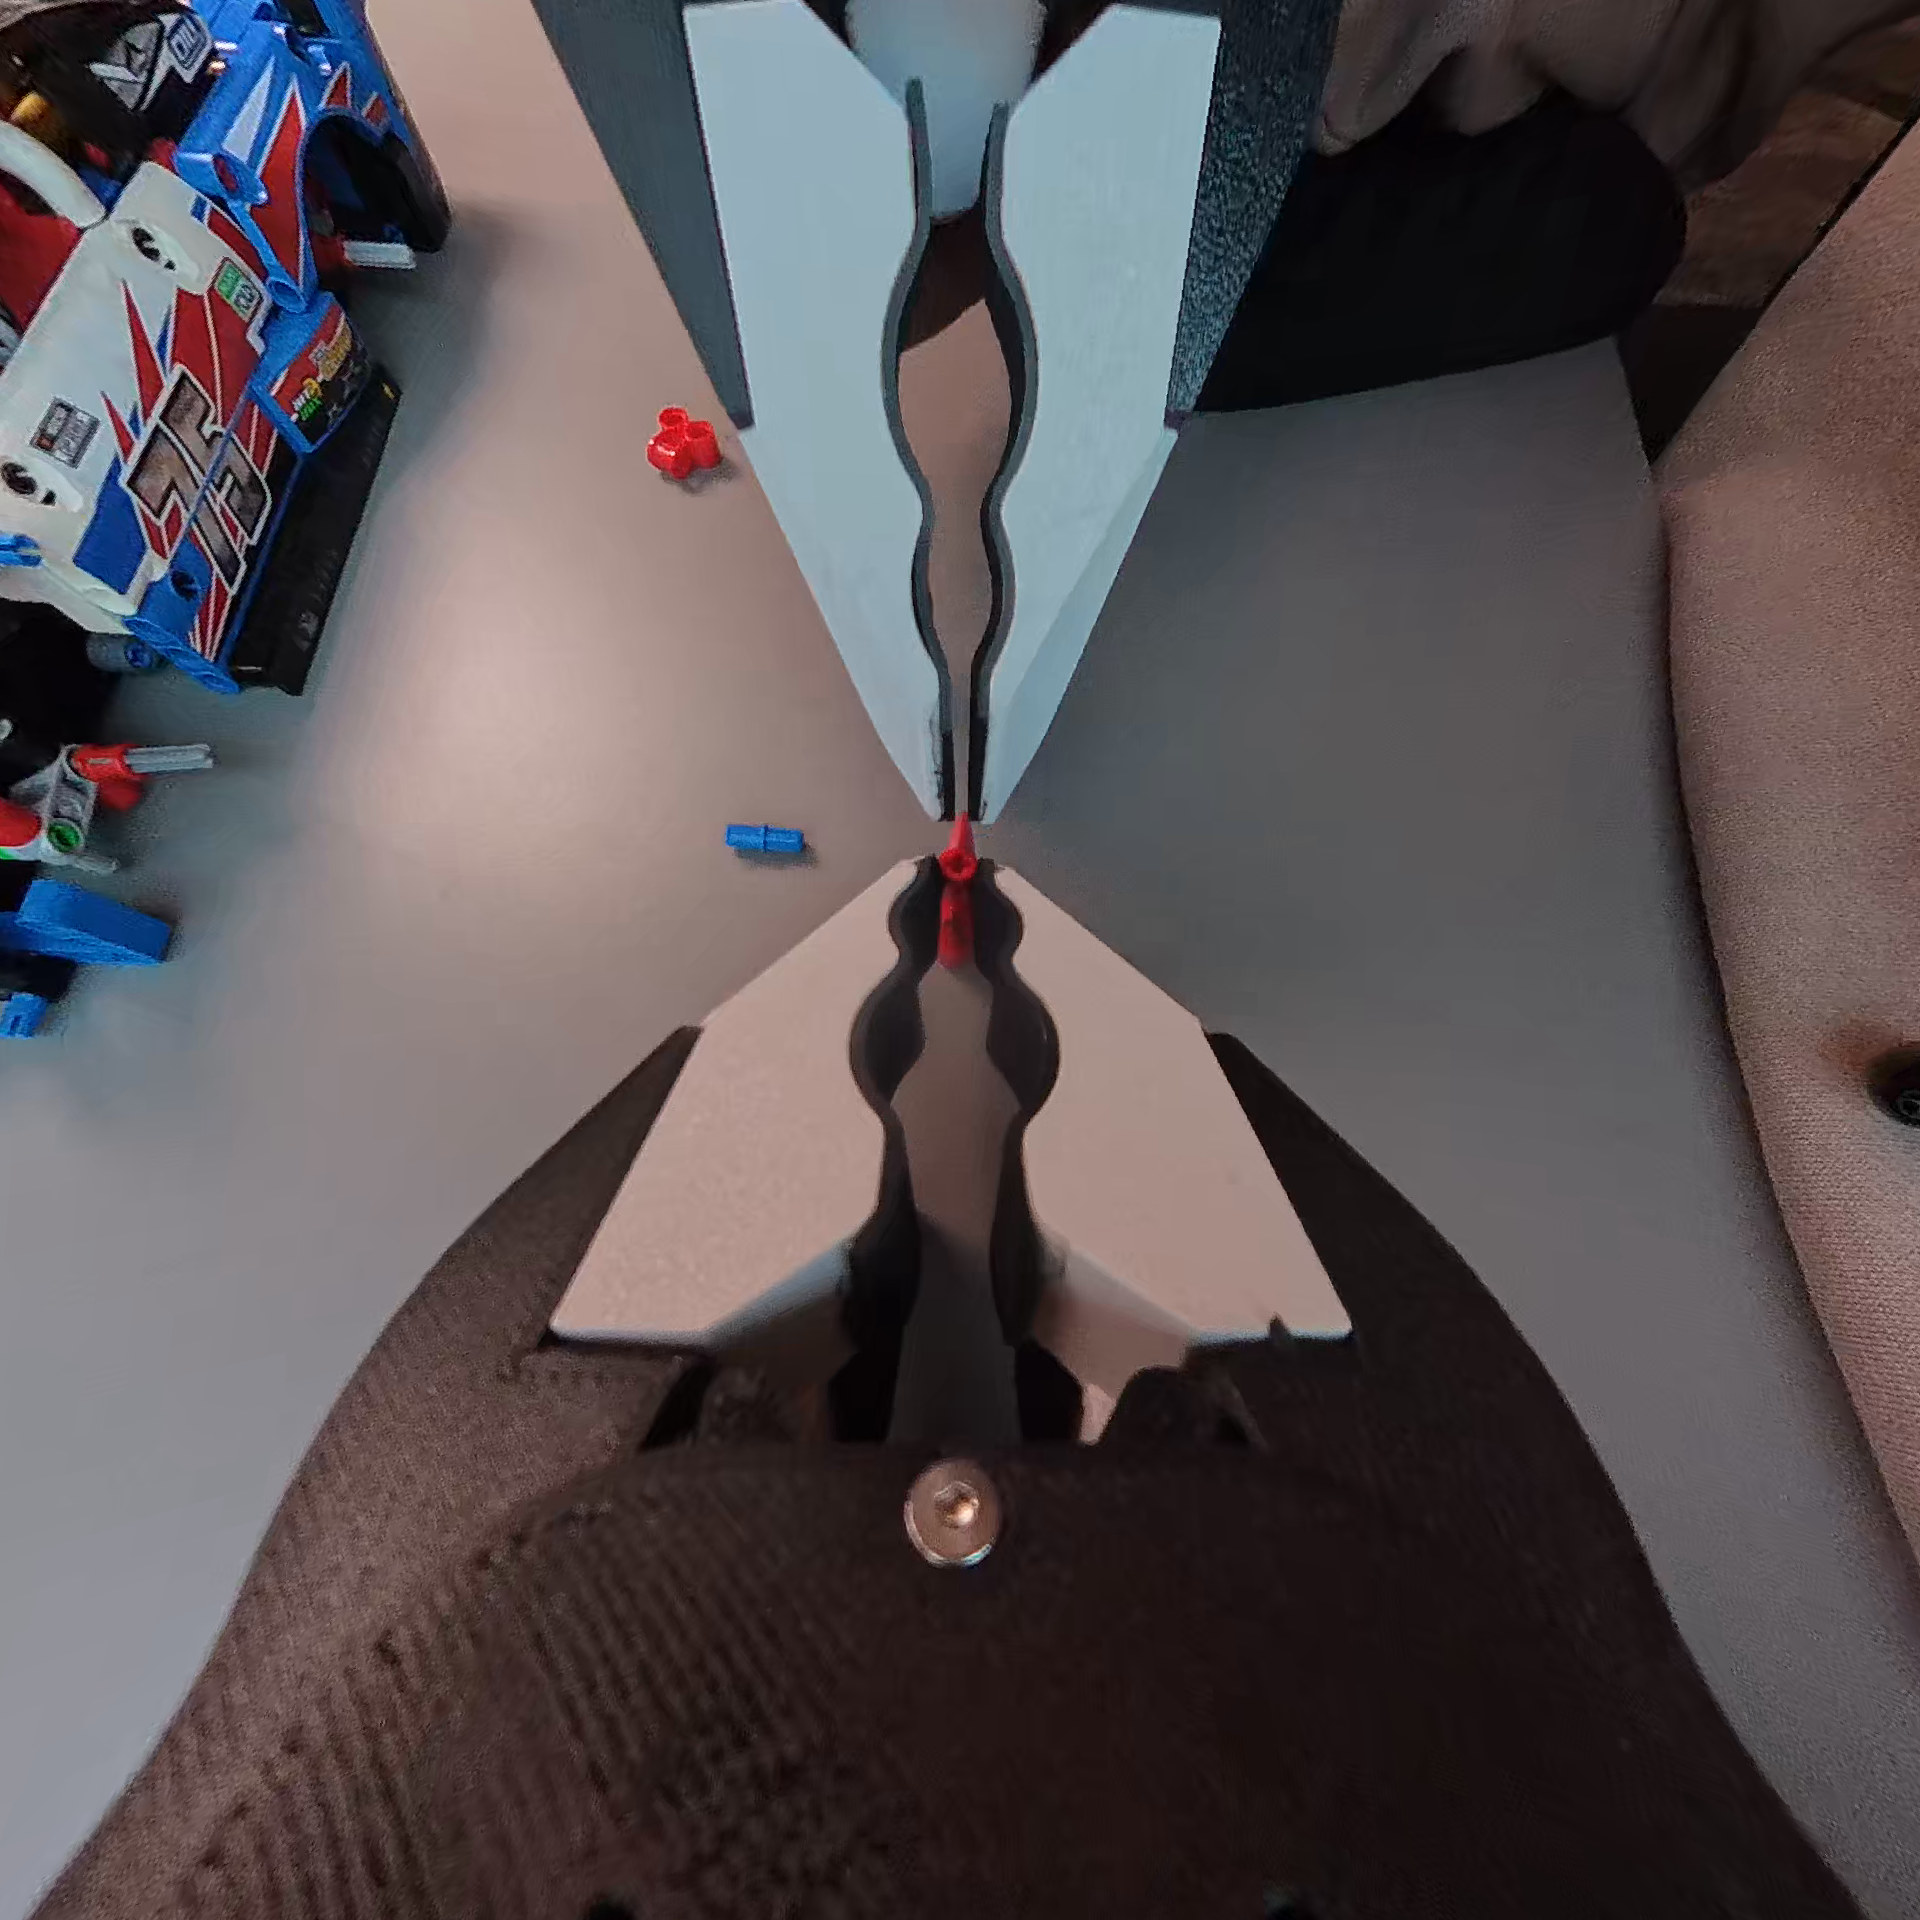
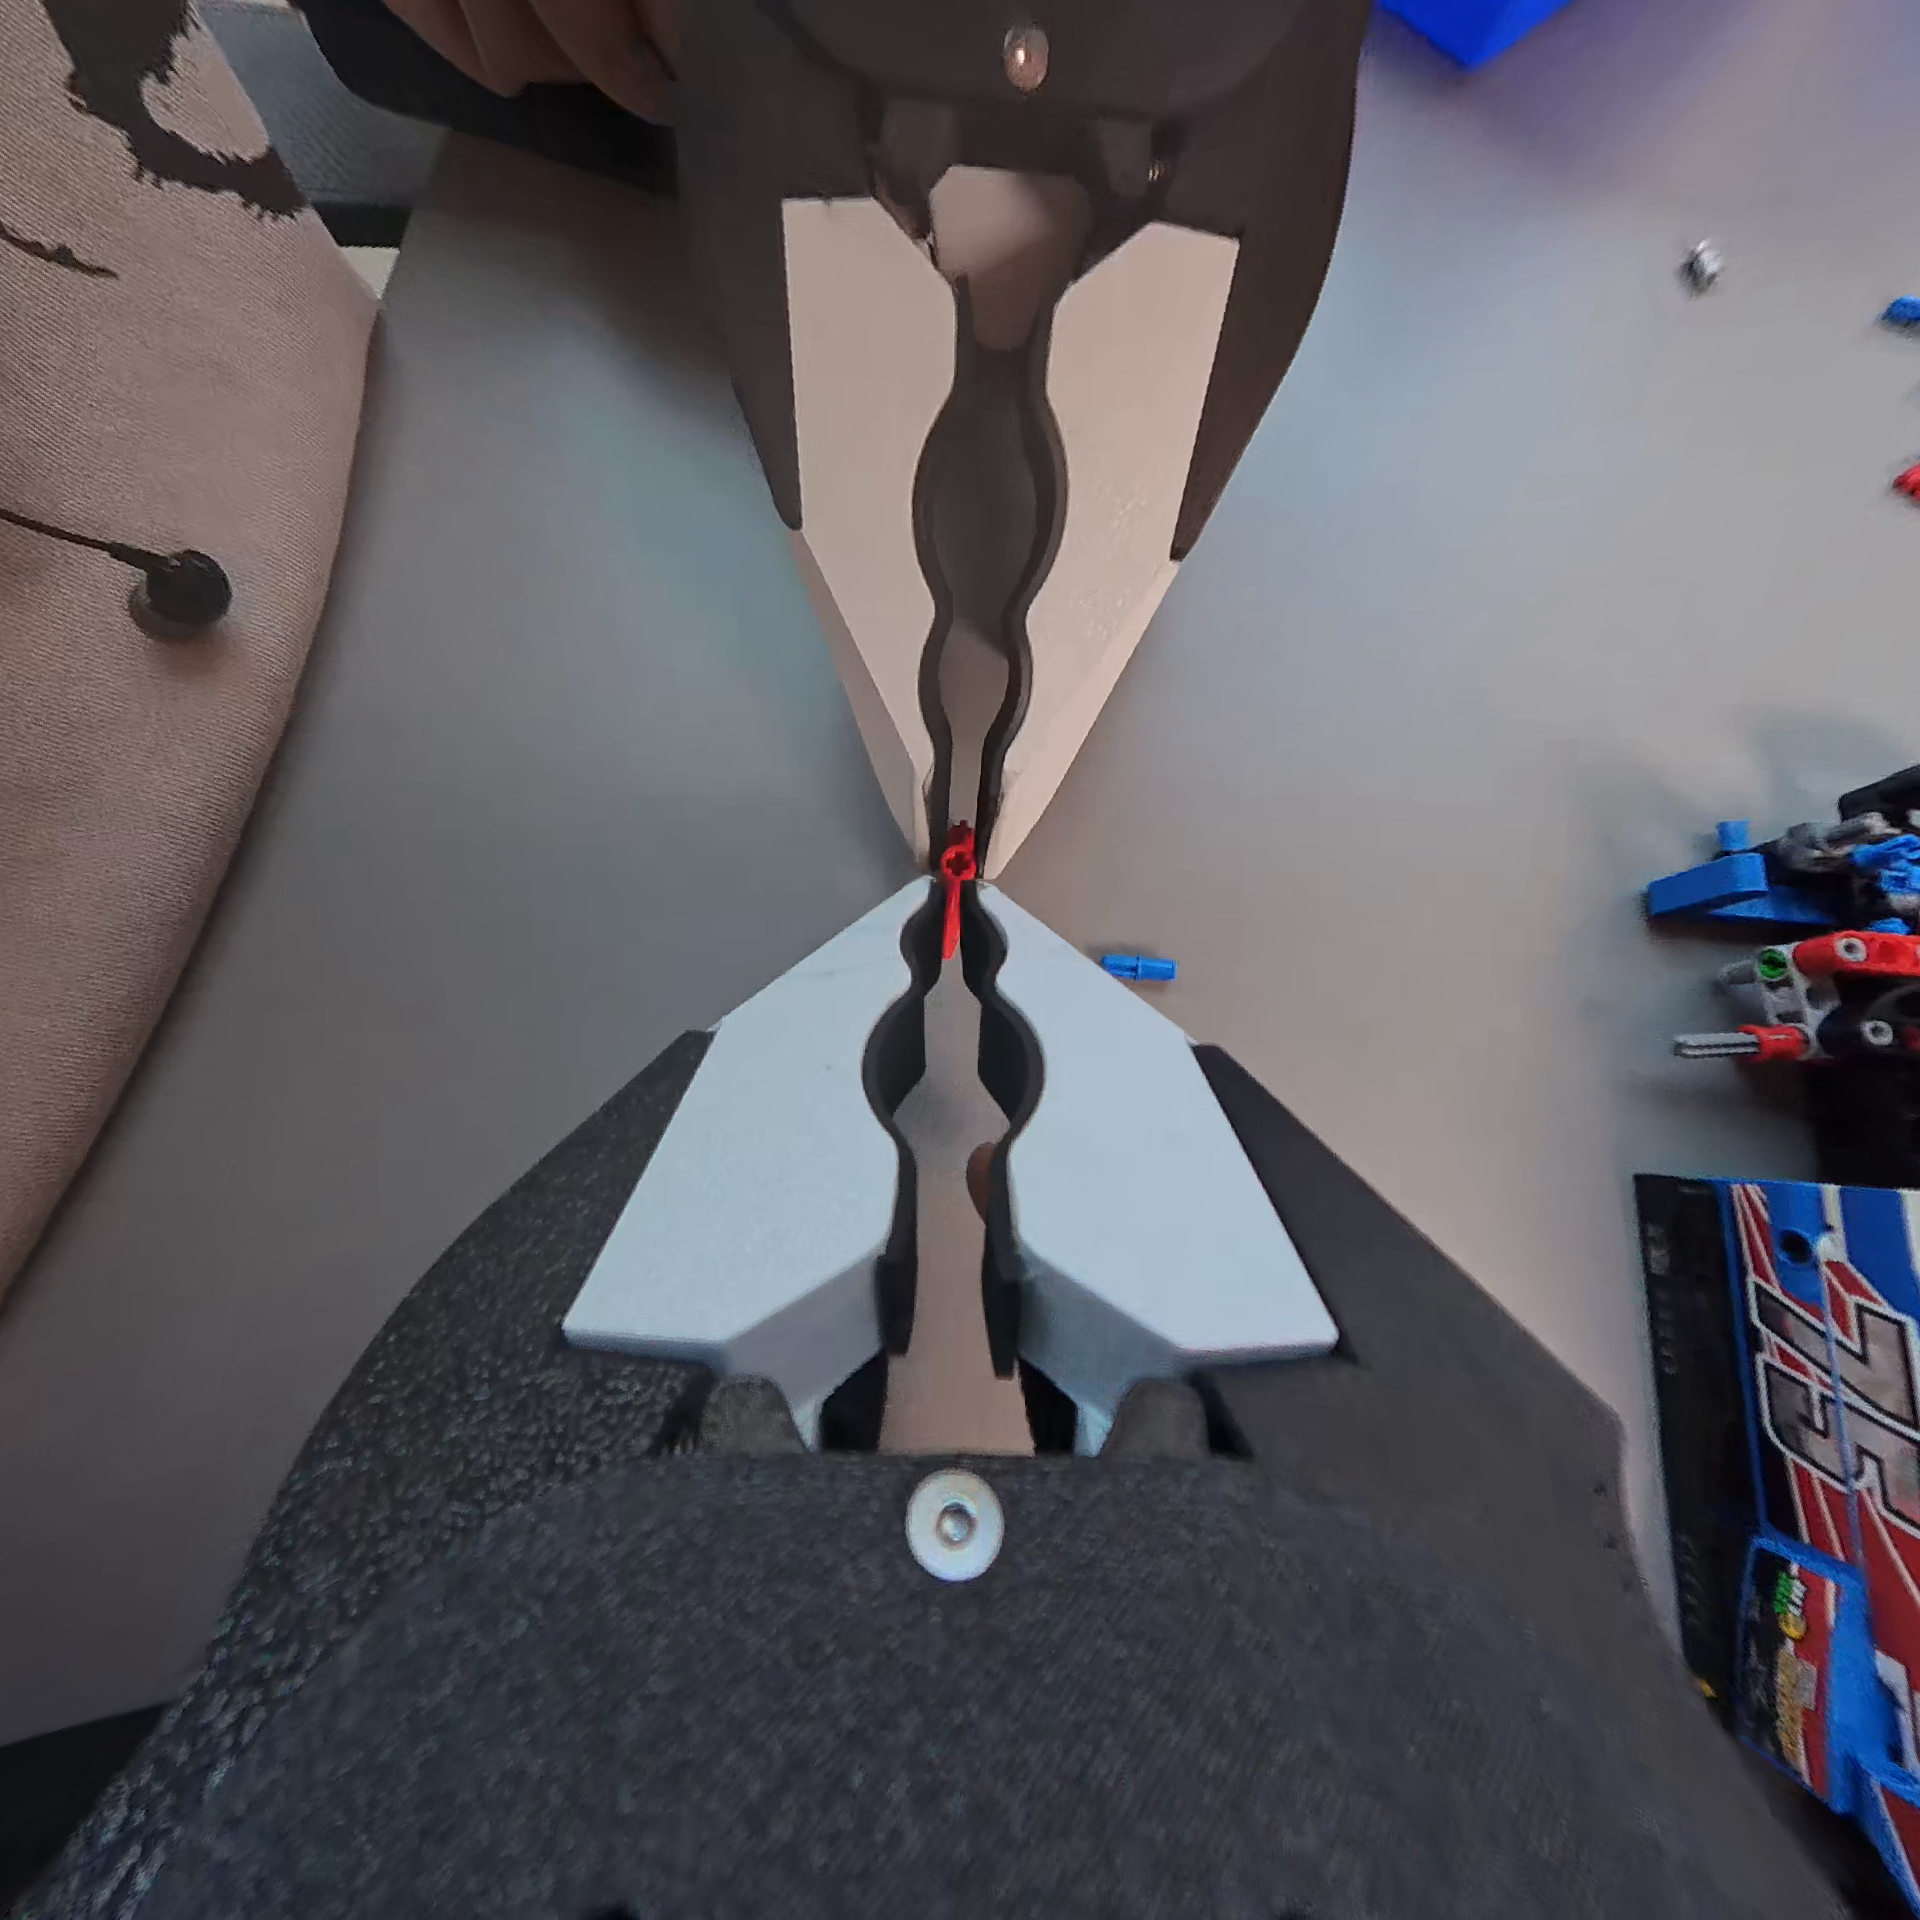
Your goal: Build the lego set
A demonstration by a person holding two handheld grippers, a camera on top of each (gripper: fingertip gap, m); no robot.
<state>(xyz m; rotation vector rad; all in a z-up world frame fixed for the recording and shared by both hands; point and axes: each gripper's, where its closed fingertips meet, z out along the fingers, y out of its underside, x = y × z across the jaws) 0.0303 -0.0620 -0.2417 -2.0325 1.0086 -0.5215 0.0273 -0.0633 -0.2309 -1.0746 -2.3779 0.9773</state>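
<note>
Left wrist view: the left gripper (image 1: pixel 954 883) was clamped on a red pin (image 1: pixel 956 904) above the table (image 1: pixel 1351 727) — tip to tip with the right gripper (image 1: pixel 961 810).

Right wrist view: the right gripper's jaws were closed on that pin (image 2: pixel 954 883), seemingly — alignment was best held straight, pressure gentle.

Your left gripper (image 1: pixel 958 868) has a brown, ribbed printed body; its two pinkish-beige wedge fingers (image 1: pixel 769 1143) taper to points and carry black wavy inner pads; a silver washer and hex screw (image 1: pixel 953 1509) sits centrally behind the fingers. Your right gripper (image 2: pixel 954 894) has a black, grainy-textured body; its light blue-grey wedge fingers (image 2: pixel 769 1174) bear the same black scalloped pads; a silver washer with screw (image 2: pixel 954 1524) sits behind those fingers likewise. You wear a beige buttoned garment (image 2: pixel 156 436); its dark button (image 2: pixel 180 592) lies left of the right gripper's body.
</note>
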